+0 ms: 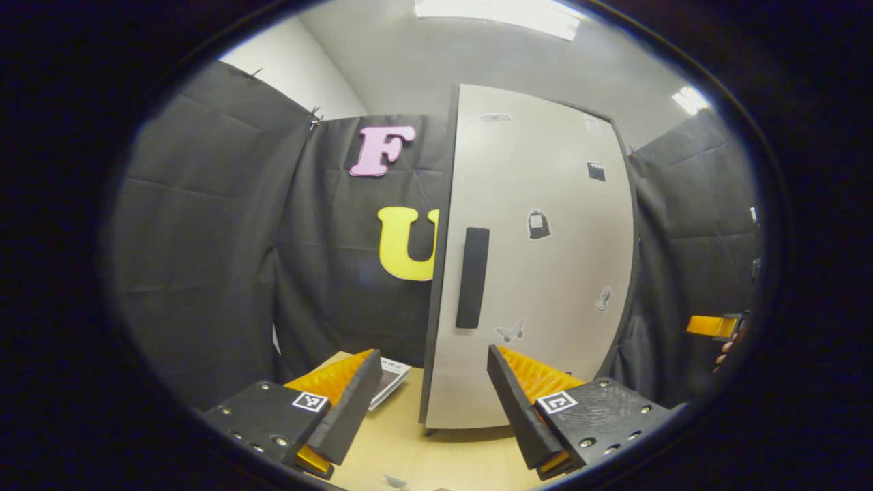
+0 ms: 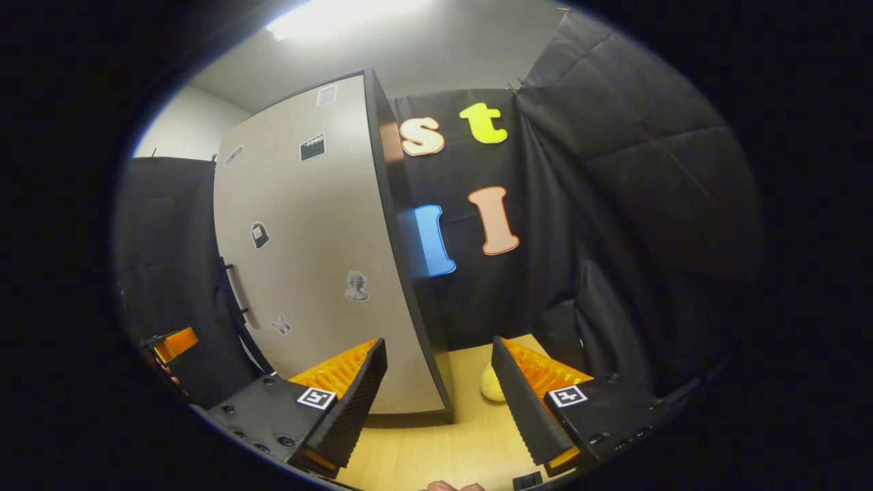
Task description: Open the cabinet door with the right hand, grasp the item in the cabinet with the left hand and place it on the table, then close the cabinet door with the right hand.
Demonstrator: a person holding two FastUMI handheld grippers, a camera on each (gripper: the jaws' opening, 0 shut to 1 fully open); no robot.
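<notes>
No legible text, brand or number. Cabinet door (image 1: 545, 259): small picture stickers, none carrying readable words. Booklet (image 1: 390, 379) on the table (image 1: 436, 457), at the cabinet's left foot: print too small to read. Grippers: one square coded marker on each finger mount (image 1: 558, 402), no characters.

Closed cabinet door (image 1: 539, 259) stands upright on wooden table (image 1: 423, 457), blocking way ahead of left gripper (image 1: 433, 402), whose fingers are spread apart. Dark vertical handle (image 1: 472, 277) near door's left edge, unobstructed. Booklet (image 1: 390, 379) lies left of cabinet. In right gripper view, bare tabletop runs right of cabinet; yellow item (image 2: 491, 385) sits there, far, by cloth wall (image 2: 614, 225).
</notes>
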